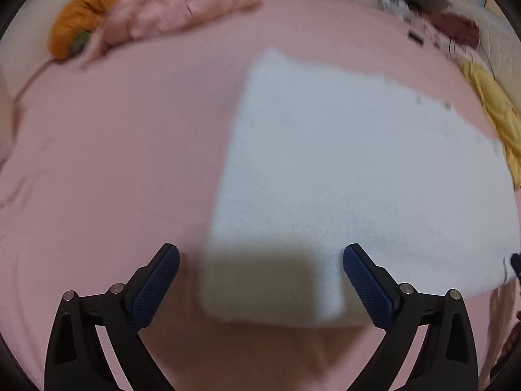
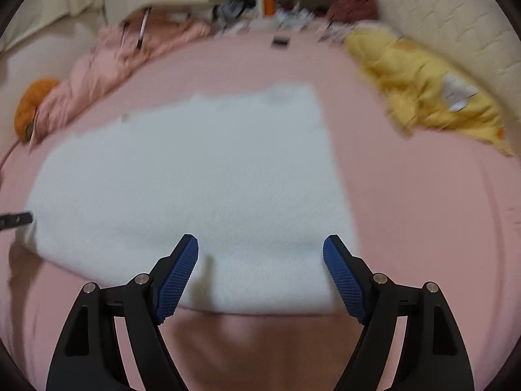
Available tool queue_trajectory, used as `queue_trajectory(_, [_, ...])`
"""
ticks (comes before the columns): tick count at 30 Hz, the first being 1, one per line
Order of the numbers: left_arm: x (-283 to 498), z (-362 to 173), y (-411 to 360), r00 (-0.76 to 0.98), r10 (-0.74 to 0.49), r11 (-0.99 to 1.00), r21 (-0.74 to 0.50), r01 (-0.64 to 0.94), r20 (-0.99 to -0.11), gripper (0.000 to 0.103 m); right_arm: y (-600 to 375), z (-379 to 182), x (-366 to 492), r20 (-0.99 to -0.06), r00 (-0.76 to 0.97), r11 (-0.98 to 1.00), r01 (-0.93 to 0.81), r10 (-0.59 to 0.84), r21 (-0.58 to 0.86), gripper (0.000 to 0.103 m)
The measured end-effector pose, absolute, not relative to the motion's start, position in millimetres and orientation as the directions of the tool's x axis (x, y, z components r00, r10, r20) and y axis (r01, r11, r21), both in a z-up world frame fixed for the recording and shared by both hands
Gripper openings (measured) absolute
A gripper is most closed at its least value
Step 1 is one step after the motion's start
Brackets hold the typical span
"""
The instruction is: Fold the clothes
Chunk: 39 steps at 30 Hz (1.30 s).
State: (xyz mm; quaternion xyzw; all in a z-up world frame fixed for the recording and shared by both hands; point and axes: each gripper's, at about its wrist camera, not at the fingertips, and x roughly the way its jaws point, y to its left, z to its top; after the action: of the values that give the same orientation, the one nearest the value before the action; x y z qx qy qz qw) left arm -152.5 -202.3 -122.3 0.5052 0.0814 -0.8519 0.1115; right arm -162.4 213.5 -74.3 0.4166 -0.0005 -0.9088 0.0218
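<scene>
While both views are pretty motion-blurred, you can still make out the setup: a white towel-like cloth [image 1: 342, 169] lies flat on the pink bedsheet [image 1: 114, 163], already looking like a neat rectangle, maybe folded once, hard to say with the blur.

The left gripper [image 1: 260, 280] hangs over the near left corner of the cloth with its jaws spread wide, nothing between them. The right gripper [image 2: 260, 270] is the same deal, jaws wide apart, holding nothing, hovering over the near edge toward the right corner.

My read is we're at the reach-in step of a fold, with both claws lining up on the near edge. Next move would call for dropping down so each one pinches a near corner, then lifting together and carrying that edge over to the far edge, keeping the sides lined up.

Other stuff around: a yellow garment [image 2: 423, 91] bunched off to the right, a crumpled pink blanket [image 1: 182, 3] and an orange thing [image 1: 84, 16] at the far left.
</scene>
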Motion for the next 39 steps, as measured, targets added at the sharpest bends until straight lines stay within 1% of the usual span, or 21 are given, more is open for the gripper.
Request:
queue_trajectory(2, [-134.6, -94.7, -192.1, -0.521, -0.141, -0.964, -0.004, 0.267, -0.842, 0.101, 209.8, -50.4, -151.0, -0.735, -0.678, -1.0, 0.0, 0.013, -0.017, 0.079])
queue_trajectory(4, [-112.6, -65.5, -178.0, -0.578, -0.15, -0.969, 0.003, 0.247, -0.802, 0.101, 202.3, -25.7, -137.7, -0.722, -0.691, -0.999, -0.029, 0.045, -0.035, 0.079])
queue_trajectory(6, [-89.7, -40.9, -163.3, -0.622, -0.147, -0.975, 0.005, 0.223, -0.769, 0.101, 191.0, -7.8, -123.8, -0.72, -0.693, -0.999, -0.032, 0.047, -0.034, 0.079])
queue_trajectory(9, [-54.7, -20.8, -137.7, -0.642, -0.128, -0.983, 0.011, 0.182, -0.756, 0.102, 173.1, 8.7, -96.5, -0.71, -0.704, -0.999, -0.023, 0.037, -0.029, 0.079])
queue_trajectory(12, [-29.8, -28.6, -122.4, -0.605, -0.11, -0.983, -0.001, 0.181, -0.789, 0.102, 153.2, 15.0, -69.8, -0.712, -0.701, -1.0, -0.007, 0.024, -0.026, 0.079])
queue_trajectory(17, [5.5, -64.9, -103.7, -0.527, -0.04, -0.98, -0.069, 0.185, -0.849, 0.102, 130.0, 11.3, -29.7, -0.717, -0.697, -0.997, 0.055, 0.0, -0.053, 0.079])
queue_trajectory(19, [14.2, -71.7, -98.5, -0.512, -0.038, -0.982, -0.062, 0.177, -0.858, 0.102, 126.1, 12.6, -23.6, -0.712, -0.702, -0.994, 0.069, 0.007, -0.079, 0.079])
queue_trajectory(22, [22.7, -71.0, -97.8, -0.526, -0.05, -0.984, -0.048, 0.171, -0.849, 0.102, 123.5, 17.1, -18.0, -0.703, -0.711, -0.993, 0.073, 0.011, -0.089, 0.079])
queue_trajectory(29, [25.6, -54.9, -102.4, -0.566, -0.05, -0.981, -0.066, 0.182, -0.823, 0.102, 122.0, 24.6, -14.2, -0.689, -0.725, -0.993, 0.076, 0.004, -0.086, 0.079])
queue_trajectory(35, [22.7, -54.7, -107.7, -0.56, -0.023, -0.976, -0.103, 0.192, -0.828, 0.102, 122.4, 22.6, -16.3, -0.695, -0.719, -0.993, 0.083, -0.001, -0.084, 0.079])
queue_trajectory(39, [19.0, -56.5, -109.3, -0.557, -0.037, -0.978, -0.086, 0.192, -0.83, 0.102, 123.0, 20.1, -19.5, -0.7, -0.714, -0.993, 0.084, -0.003, -0.082, 0.079])
